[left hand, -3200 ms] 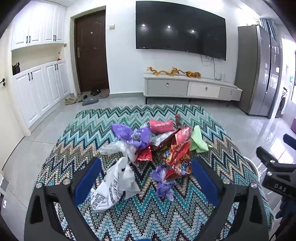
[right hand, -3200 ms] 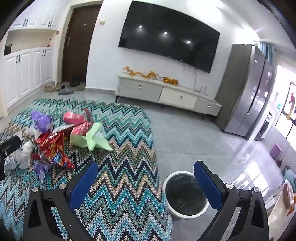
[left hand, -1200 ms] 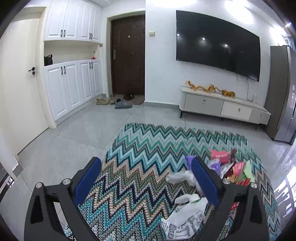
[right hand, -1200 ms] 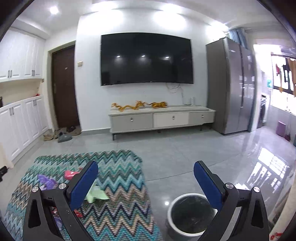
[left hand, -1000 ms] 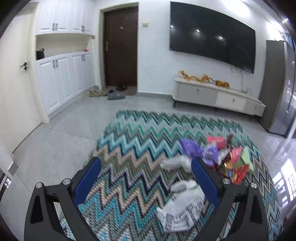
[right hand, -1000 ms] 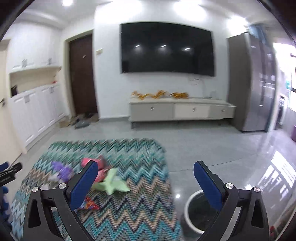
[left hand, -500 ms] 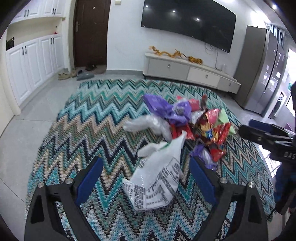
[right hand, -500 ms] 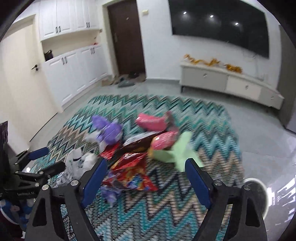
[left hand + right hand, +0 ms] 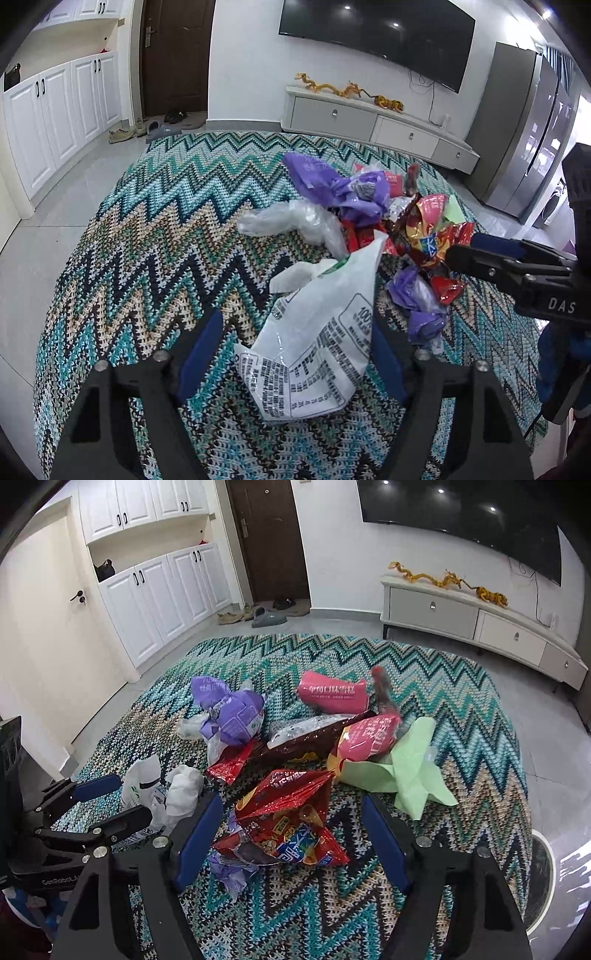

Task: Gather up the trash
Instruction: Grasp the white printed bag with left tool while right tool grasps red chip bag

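Evidently both grippers had just come down from room-level aim to the heap of wrappers on the zigzag-knit cover (image 9: 155,229), so the pick-up stage of the task had begun; a second earlier they pointed across the floor.

Left gripper (image 9: 291,354): jaws partly open and closing. The white printed bag (image 9: 317,354) lay between the blue pads, near the cover's near edge. The right pad sat at the bag's edge; the left pad stood apart from it. No firm grip was visible yet.

Right gripper (image 9: 291,834): jaws partly open and closing. The red snack bag (image 9: 284,827) lay between the pads, with a purple scrap (image 9: 232,875) under its near end. Neither pad appeared to press on it.

Remaining trash sat toward the middle of the cover: a purple bag (image 9: 229,712), two pink packets (image 9: 332,694), a dark brown wrapper (image 9: 317,738), a clear plastic bag (image 9: 291,221) and a green paper piece (image 9: 410,771) toward the right edge.

Container: a round bin (image 9: 543,871) stood on the floor just past the cover's right edge, seen only in part in the right wrist view. Its contents could not be told. Judging by the heap, most of the collection was still to be done.
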